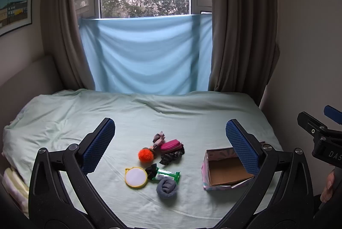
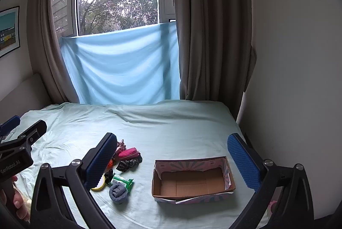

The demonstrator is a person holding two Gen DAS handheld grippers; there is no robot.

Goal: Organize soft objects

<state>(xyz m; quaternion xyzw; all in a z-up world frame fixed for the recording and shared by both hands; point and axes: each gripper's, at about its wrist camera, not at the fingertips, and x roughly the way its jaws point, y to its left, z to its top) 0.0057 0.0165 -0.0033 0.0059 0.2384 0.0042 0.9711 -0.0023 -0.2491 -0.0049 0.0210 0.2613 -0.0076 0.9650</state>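
A small pile lies on the pale green bed sheet (image 1: 149,113): an orange pom-pom (image 1: 145,155), a pink zip pouch (image 1: 170,145), a dark patterned scrunchie (image 1: 172,157), a pinkish cloth scrap (image 1: 158,138), a rolled grey sock (image 1: 166,188), a green wipes pack (image 1: 167,175) and a round yellow-rimmed mirror (image 1: 136,177). An empty cardboard box (image 2: 192,183) stands to their right. My left gripper (image 1: 170,143) hangs open above the pile, holding nothing. My right gripper (image 2: 172,161) is open over the box's left part, also holding nothing.
A blue cloth (image 1: 147,53) hangs under the window between brown curtains (image 1: 239,36). A wall (image 2: 299,79) runs along the bed's right side. Folded bedding (image 1: 12,184) sits at the left edge. A hand (image 2: 18,205) holds the left gripper's handle.
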